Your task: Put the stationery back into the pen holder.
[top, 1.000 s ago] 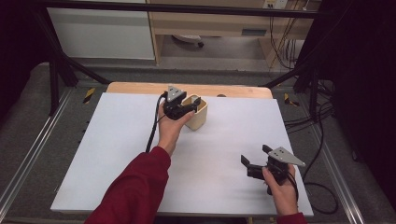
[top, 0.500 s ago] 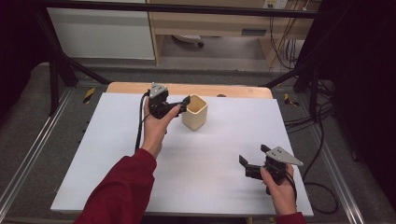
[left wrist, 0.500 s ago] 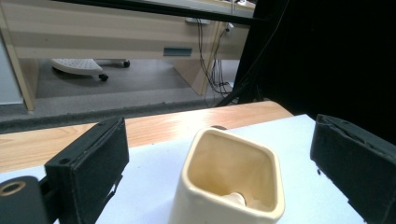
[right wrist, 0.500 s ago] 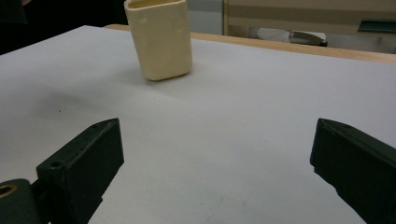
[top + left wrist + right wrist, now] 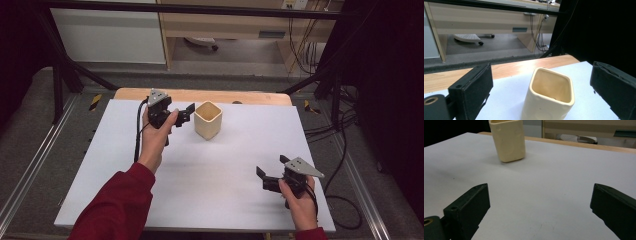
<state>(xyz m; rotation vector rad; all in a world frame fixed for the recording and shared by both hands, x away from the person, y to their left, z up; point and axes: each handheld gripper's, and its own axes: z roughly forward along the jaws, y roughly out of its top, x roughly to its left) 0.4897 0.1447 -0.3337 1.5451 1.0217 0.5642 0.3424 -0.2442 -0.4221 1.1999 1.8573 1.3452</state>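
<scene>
A cream square-sided cup [image 5: 207, 120] stands upright and empty on the white table sheet [image 5: 225, 170], near its far edge. My left gripper [image 5: 185, 114] hovers just left of the cup, pointing at it, a small gap away. Its jaws have just been opening and stand wide, with nothing between them. In the left gripper view the cup [image 5: 549, 100] sits close ahead of the left gripper [image 5: 540, 70]. My right gripper [image 5: 272, 166] rests open near the front right of the sheet, holding nothing. In the right gripper view the right gripper [image 5: 540, 188] faces the distant cup [image 5: 509, 142].
A strip of wooden tabletop [image 5: 200, 95] shows beyond the sheet's far edge. Black frame bars and cables [image 5: 325, 60] flank the table, with a desk and white cabinet [image 5: 110, 35] behind. A red sleeve [image 5: 115, 205] crosses the front left.
My left gripper has let go of the cup, opened its jaws and drawn back to the left and a little up. The cup stays standing. The right gripper has not moved.
</scene>
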